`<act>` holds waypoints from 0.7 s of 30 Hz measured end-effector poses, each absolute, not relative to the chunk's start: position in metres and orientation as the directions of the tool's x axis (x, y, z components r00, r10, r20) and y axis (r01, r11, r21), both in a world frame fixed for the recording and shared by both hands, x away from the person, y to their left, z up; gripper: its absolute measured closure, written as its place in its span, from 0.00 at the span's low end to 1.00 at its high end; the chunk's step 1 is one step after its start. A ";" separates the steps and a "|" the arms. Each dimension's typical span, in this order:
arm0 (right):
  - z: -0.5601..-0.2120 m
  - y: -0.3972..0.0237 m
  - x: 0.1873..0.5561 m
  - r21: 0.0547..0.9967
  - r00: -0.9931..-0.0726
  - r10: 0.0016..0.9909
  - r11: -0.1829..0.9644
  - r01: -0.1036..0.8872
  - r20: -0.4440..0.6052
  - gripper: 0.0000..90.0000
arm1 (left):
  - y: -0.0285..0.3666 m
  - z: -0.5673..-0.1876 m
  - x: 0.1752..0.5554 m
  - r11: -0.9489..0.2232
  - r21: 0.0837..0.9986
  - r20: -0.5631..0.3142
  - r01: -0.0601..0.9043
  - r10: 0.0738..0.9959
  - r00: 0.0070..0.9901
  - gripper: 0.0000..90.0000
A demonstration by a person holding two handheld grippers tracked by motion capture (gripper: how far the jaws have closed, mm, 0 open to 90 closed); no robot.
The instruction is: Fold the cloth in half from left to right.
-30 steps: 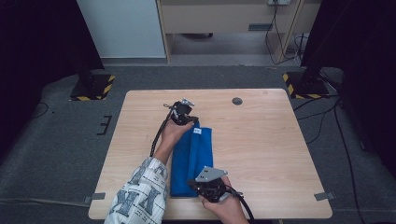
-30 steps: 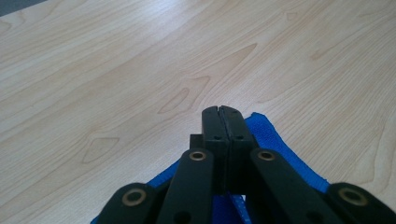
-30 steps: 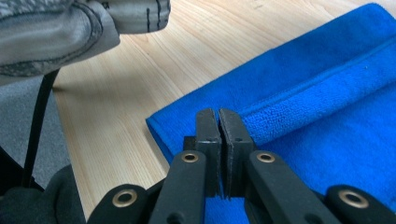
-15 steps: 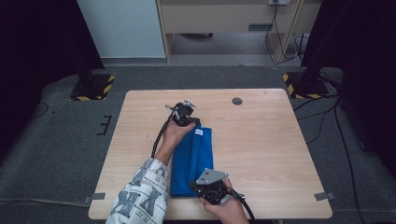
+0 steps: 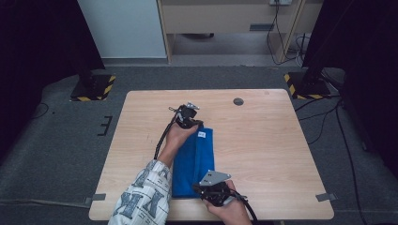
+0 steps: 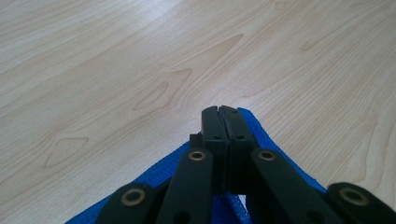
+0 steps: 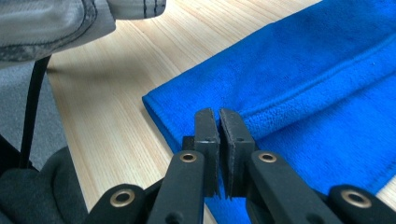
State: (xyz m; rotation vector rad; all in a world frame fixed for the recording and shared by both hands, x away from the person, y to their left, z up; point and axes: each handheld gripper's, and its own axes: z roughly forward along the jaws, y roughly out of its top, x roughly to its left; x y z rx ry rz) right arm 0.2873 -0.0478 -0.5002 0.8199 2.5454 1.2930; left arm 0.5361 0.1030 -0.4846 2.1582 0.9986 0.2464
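Both claws pinch the folded blue towel [image 5: 195, 161] on the table [image 5: 267, 140].

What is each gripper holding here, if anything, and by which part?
Both hold the folded blue towel. The left gripper pinches its far corner, jaws shut on the fabric. The right gripper is closed at the near end's edge; fabric between its jaws is not clearly visible.

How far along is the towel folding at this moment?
Done: the blue towel already lies as a narrow folded strip on the table. In hand: the left gripper is shut at the far corner and the right gripper at the near edge; whether either pinches cloth is unclear. Left: probably one more fold, end to end, though that is a guess.
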 end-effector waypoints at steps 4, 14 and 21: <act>-0.500 -0.054 0.285 0.785 -0.831 0.550 0.475 0.397 0.088 0.97 | 0.101 -0.483 0.536 -0.416 0.698 -0.134 0.583 0.723 0.677 0.99; -0.501 -0.060 0.285 0.781 -0.825 0.557 0.474 0.407 0.092 0.98 | 0.096 -0.482 0.535 -0.399 0.704 -0.150 0.587 0.725 0.672 0.99; -0.498 -0.066 0.284 0.784 -0.821 0.564 0.471 0.404 0.085 0.98 | 0.096 -0.481 0.536 -0.386 0.706 -0.167 0.594 0.724 0.669 0.99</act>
